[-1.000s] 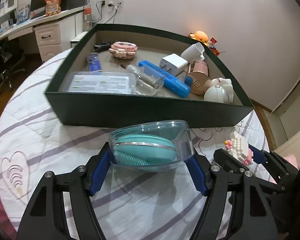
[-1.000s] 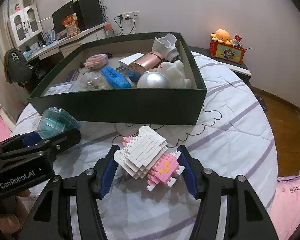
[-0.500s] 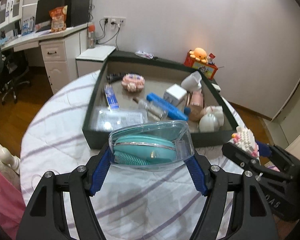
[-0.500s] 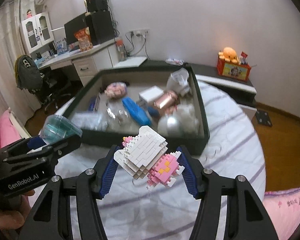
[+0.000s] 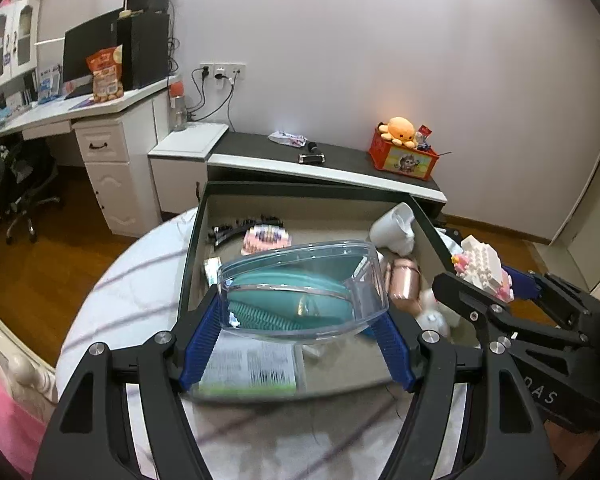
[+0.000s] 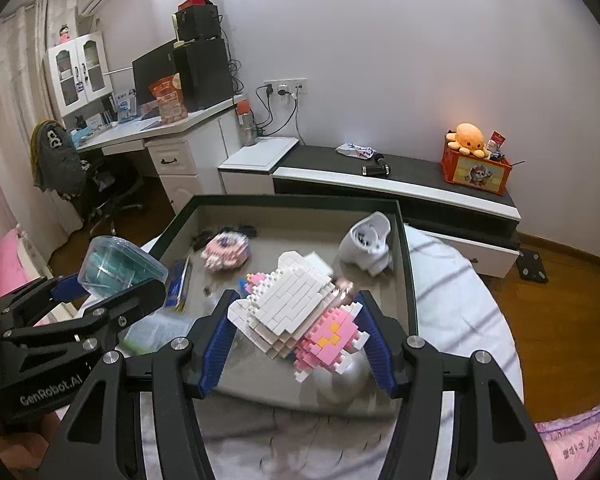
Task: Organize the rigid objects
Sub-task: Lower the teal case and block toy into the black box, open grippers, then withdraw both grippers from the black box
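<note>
- The left gripper (image 5: pixel 300 322) held a clear plastic case (image 5: pixel 302 290) with a teal brush inside; its blue fingers (image 5: pixel 201 342) pressed on the case's two ends.
- The case hung in the air over the near left part of the dark green box (image 5: pixel 380 189), clear of the things below it.
- The right gripper (image 6: pixel 298 334) held a white and pink brick toy (image 6: pixel 296 312), with its fingers (image 6: pixel 217 342) closed on the toy's left and right sides.
- The toy was tilted, its white part up and to the left and its pink part down and to the right, above the middle of the box (image 6: pixel 406 260).
- In the left wrist view the right gripper (image 5: pixel 484 280) and its toy (image 5: pixel 482 264) stood just to the right of the case, over the box's right wall.
- In the right wrist view the left gripper (image 6: pixel 112 276) and the case (image 6: pixel 120 266) showed at the left, over the box's left wall.
- Inside the box lay a white cup (image 6: pixel 368 242) on its side in the far right corner, a pink block piece (image 6: pixel 225 249) far left, a rose-gold tube (image 5: pixel 404 282) at the right, and a printed packet (image 5: pixel 252 368) at the near left.
- The box sat on a bed (image 6: pixel 460 308) with a white, purple-striped cover.
- An orange plush octopus (image 6: pixel 470 136) sat on a red box on the low cabinet (image 6: pixel 420 184) by the far wall.
</note>
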Available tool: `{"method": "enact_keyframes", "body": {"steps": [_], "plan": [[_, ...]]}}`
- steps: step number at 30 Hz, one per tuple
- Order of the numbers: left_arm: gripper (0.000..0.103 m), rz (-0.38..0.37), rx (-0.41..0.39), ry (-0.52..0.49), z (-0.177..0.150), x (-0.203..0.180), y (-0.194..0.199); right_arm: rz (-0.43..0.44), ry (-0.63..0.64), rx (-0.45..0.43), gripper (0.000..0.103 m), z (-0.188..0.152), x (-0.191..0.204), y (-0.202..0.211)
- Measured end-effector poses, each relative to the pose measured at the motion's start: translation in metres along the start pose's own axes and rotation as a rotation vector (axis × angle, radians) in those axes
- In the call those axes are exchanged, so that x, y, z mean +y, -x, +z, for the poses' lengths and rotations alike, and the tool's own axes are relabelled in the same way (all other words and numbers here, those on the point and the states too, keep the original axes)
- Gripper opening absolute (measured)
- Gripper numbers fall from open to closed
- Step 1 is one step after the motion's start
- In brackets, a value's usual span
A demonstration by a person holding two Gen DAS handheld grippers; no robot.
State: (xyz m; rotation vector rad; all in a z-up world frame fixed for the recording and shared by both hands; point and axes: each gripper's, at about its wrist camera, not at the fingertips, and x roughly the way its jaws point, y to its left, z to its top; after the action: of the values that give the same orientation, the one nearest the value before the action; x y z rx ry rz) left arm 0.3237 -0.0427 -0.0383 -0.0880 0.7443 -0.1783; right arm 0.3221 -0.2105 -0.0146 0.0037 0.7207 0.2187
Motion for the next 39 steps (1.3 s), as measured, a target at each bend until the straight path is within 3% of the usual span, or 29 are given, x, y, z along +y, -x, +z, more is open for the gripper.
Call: {"method": "enact_keyframes", "body": {"steps": [10,17,20,22,26,39], "plan": [[0.072,0.021,0.042,-0.017,0.019,0.007,-0.057,-0.002,-0.021,0.07,0.06,0.016,-0.014,-0.059],[0.074,0.066,0.111,-0.027,0.012,0.012,-0.085,0.003,-0.032,0.135,0.061,0.009,-0.017,-0.084],[0.084,0.089,0.094,-0.023,0.012,0.015,-0.079,-0.004,-0.055,0.145,0.075,0.007,-0.023,-0.084],[0.101,0.081,0.074,-0.006,0.013,0.02,-0.071,-0.006,-0.07,0.145,0.086,0.005,-0.027,-0.081],[0.103,0.085,0.025,-0.003,0.015,0.021,-0.05,-0.02,-0.096,0.129,0.101,0.002,-0.028,-0.069],[0.103,0.062,-0.068,-0.025,0.004,0.003,0.037,-0.098,-0.168,-0.01,0.103,-0.006,-0.024,0.018]]}}
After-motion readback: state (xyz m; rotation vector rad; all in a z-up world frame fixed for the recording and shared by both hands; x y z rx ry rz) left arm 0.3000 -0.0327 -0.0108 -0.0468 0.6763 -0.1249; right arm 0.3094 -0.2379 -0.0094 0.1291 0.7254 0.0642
